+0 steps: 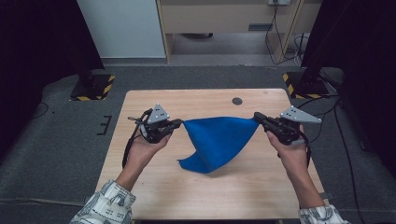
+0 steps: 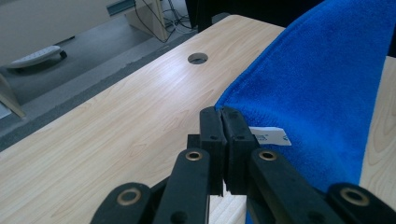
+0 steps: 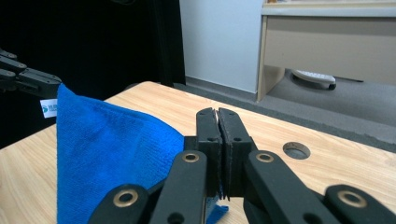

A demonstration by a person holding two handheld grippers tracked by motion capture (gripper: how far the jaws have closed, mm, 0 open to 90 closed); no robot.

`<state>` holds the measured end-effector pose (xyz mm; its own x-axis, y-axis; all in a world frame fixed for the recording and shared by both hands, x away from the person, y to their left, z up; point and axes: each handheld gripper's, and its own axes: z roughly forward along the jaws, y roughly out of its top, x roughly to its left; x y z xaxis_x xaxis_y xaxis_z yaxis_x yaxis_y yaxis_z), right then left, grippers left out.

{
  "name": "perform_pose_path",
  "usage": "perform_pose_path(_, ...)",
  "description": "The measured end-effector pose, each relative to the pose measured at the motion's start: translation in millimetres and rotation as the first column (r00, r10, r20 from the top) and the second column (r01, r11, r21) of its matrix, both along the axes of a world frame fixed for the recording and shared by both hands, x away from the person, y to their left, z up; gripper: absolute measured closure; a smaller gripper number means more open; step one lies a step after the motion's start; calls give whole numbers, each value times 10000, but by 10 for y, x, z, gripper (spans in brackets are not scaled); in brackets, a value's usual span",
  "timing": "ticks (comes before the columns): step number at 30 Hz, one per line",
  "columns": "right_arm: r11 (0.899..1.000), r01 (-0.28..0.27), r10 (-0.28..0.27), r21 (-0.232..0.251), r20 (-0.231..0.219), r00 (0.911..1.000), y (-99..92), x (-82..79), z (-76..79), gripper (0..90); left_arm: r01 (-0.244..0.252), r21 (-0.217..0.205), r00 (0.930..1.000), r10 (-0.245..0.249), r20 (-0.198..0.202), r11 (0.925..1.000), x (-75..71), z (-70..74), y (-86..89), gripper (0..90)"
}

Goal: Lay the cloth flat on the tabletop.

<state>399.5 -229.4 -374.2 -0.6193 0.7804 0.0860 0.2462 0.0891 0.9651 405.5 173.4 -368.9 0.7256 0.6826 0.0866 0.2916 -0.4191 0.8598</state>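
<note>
- High view, left of centre: the left gripper (image 1: 179,123) sits in the person's left hand (image 1: 142,151), its jaws pinched tight on one upper corner of the blue microfibre cloth (image 1: 218,140).
- High view, centre: the cloth hangs stretched between the two grippers above the wooden table (image 1: 154,182); its top edge runs almost level and its lower part tapers to a point at the lower left, which meets the tabletop.
- High view, right of centre: the right gripper (image 1: 257,118), in the right hand (image 1: 293,154), clamps the other upper corner with its jaws closed.
- High view, above the cloth: a round cable hole (image 1: 237,101) lies near the table's far edge.
- Left gripper view: the closed jaws rise at lower centre with the cloth's hemmed edge climbing to the upper right; a small white label (image 2: 271,136) pokes out just right of the jaws, too small to read in the high view.
- Right gripper view: the jaws meet at centre, the cloth falls away to the left, and the left gripper (image 3: 28,79) shows at the far left edge holding the labelled corner.
</note>
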Motion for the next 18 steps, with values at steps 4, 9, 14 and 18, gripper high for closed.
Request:
perform_pose_path(4,9999,99,-99,-28,120,9999,-18,-54,61,883,-40,3,10000,40,-14,10000,-5,34,-7,880)
perform_pose_path(9,9998,196,-195,-28,297,9994,-28,-71,140,883,-99,-79,9999,99,-59,9999,10,51,-14,879)
perform_pose_path(14,9993,373,-372,-77,230,9990,-35,-47,188,883,-91,-157,9999,90,-64,9998,4,75,-7,879)
perform_pose_path(18,9998,219,-218,-23,414,9989,-21,-129,241,883,-29,-219,10000,31,89,9998,-64,128,29,879)
